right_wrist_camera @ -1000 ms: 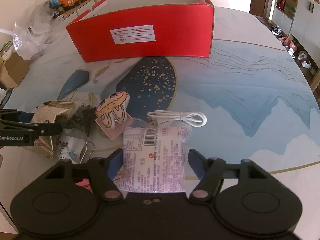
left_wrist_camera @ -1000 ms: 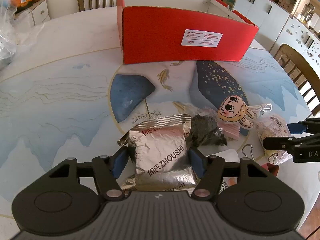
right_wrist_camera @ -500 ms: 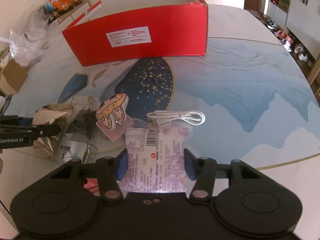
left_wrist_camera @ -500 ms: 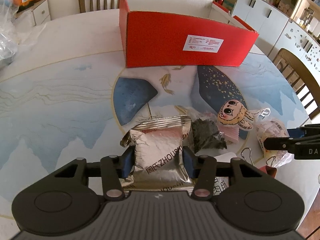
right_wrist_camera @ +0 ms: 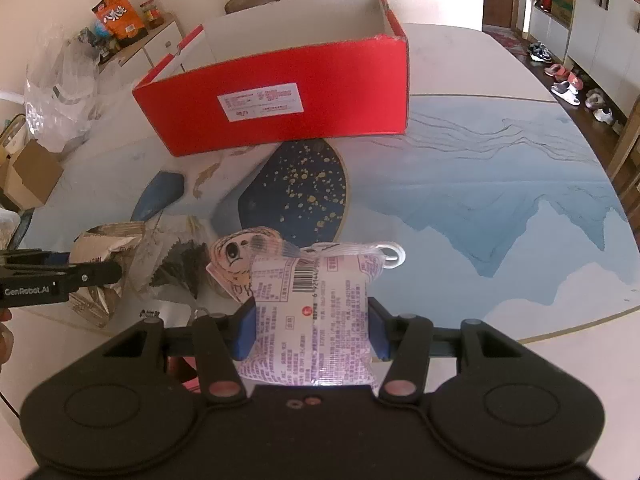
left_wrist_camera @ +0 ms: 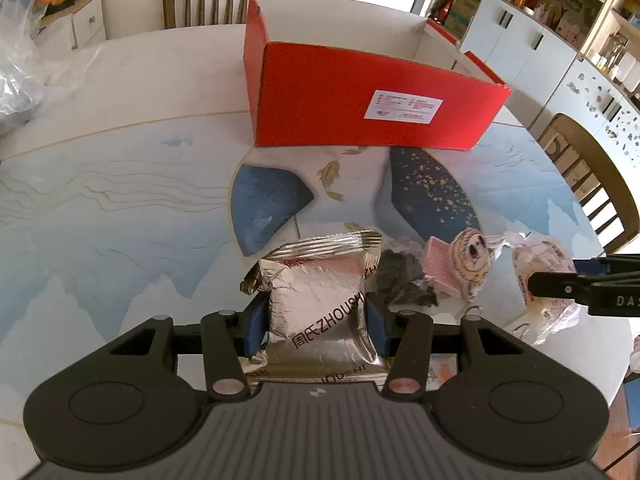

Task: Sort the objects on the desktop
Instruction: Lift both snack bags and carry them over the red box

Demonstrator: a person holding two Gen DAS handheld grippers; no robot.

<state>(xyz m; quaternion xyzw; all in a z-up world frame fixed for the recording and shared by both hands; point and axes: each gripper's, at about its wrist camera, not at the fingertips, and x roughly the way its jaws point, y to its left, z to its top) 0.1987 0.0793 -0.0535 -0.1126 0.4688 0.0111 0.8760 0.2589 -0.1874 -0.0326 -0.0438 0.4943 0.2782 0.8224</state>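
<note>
My left gripper (left_wrist_camera: 316,320) is shut on a silver foil snack packet (left_wrist_camera: 316,292), with its blue pads pressing both sides. Another silver packet lies partly hidden under it. My right gripper (right_wrist_camera: 311,320) is shut on a pink-and-white printed snack packet (right_wrist_camera: 312,300), which covers part of a white cable (right_wrist_camera: 394,258) and a cartoon plush charm (right_wrist_camera: 236,248). The open red box (left_wrist_camera: 360,108) stands at the far middle of the table. From the right wrist view, the left gripper (right_wrist_camera: 114,272) shows at the left edge with the silver packet (right_wrist_camera: 104,240).
A dark crumpled packet (left_wrist_camera: 400,280) and a pink item (left_wrist_camera: 436,260) lie between the two grippers. Wooden chairs (left_wrist_camera: 220,0) (left_wrist_camera: 592,184) stand at the far and right sides of the round table. Plastic bags (right_wrist_camera: 60,80) and a cardboard carton (right_wrist_camera: 28,176) sit at the far left.
Both grippers' jaws have closed in from wide apart until their pads press on their packets. The right packet now overlaps the cable and the plush charm.
</note>
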